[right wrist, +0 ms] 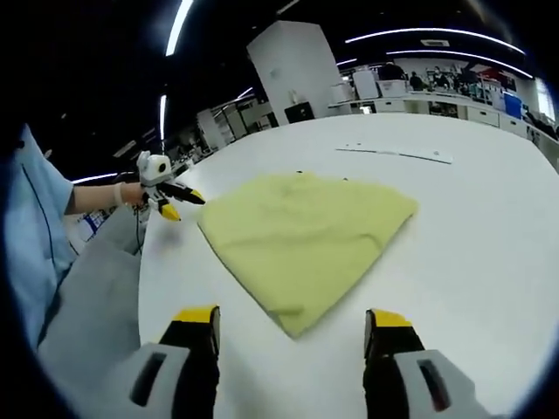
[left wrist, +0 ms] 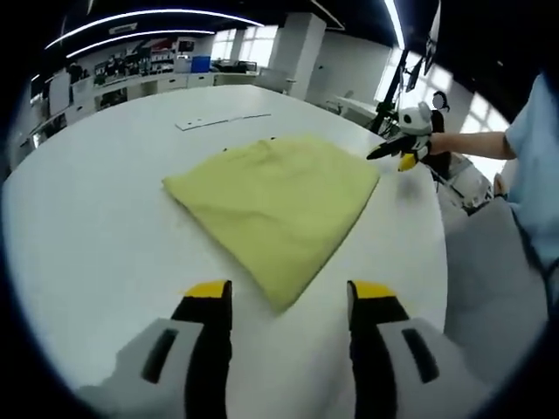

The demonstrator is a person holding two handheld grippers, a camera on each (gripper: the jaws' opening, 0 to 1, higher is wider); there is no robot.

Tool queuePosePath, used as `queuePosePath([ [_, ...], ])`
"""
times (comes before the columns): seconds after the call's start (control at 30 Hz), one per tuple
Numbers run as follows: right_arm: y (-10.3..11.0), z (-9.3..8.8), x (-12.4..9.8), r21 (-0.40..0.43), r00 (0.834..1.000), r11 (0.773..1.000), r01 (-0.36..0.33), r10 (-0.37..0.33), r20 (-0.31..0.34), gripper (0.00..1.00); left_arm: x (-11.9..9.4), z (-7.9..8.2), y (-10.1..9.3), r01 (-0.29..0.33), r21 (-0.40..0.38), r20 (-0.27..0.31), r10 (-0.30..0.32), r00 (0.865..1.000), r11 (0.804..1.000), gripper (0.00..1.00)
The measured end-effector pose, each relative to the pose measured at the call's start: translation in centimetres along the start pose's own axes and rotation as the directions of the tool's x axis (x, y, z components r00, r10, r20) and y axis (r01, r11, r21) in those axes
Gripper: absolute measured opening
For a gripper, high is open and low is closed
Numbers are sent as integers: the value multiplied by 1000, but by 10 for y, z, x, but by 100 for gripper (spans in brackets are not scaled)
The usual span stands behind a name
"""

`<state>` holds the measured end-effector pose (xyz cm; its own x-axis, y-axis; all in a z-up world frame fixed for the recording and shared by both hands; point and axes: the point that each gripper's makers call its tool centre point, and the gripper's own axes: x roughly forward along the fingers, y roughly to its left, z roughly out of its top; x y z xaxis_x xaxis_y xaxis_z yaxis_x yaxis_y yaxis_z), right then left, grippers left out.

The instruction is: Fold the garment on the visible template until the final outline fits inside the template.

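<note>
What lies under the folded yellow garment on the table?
The garment lies flat on the white table. Small dark marks peek out at its far edge. Whatever else lies beneath, such as a template outline, is covered.

The folded garment (left wrist: 275, 205) lies on the table (left wrist: 87, 236), one corner pointing between the jaws of the left gripper (left wrist: 288, 301) just short of it — the right gripper (left wrist: 393, 153) sits at the garment's far right corner, thin strips (left wrist: 223, 120) lying beyond near the table's far edge.
</note>
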<state>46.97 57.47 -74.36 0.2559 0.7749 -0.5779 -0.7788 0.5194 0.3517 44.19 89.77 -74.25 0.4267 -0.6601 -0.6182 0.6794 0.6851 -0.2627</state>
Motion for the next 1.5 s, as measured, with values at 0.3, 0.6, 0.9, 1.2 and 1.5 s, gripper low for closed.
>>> queuePosePath([
  [0.3, 5, -10, 6, 49, 999, 998, -45, 46, -4, 33, 3, -5, 0, 12, -54, 10, -11, 1000, 998, 33],
  [0.6, 3, -15, 8, 118, 998, 992, -55, 53, 22, 15, 3, -8, 3, 20, -117, 27, -17, 999, 993, 20],
  [0.9, 3, -16, 9, 152, 998, 987, -58, 54, 27, 4, 5, -12, 4, 24, -133, 16, -22, 1000, 991, 10],
  [1.2, 3, -13, 6, 134, 998, 989, -61, 57, 33, 0, 6, -14, 5, 24, -182, 21, -20, 1000, 983, 0],
  [1.5, -3, -17, -6, 105, 999, 993, -45, 44, 8, 0, 2, -16, 8, 10, -200, 22, -6, 1000, 980, 0],
])
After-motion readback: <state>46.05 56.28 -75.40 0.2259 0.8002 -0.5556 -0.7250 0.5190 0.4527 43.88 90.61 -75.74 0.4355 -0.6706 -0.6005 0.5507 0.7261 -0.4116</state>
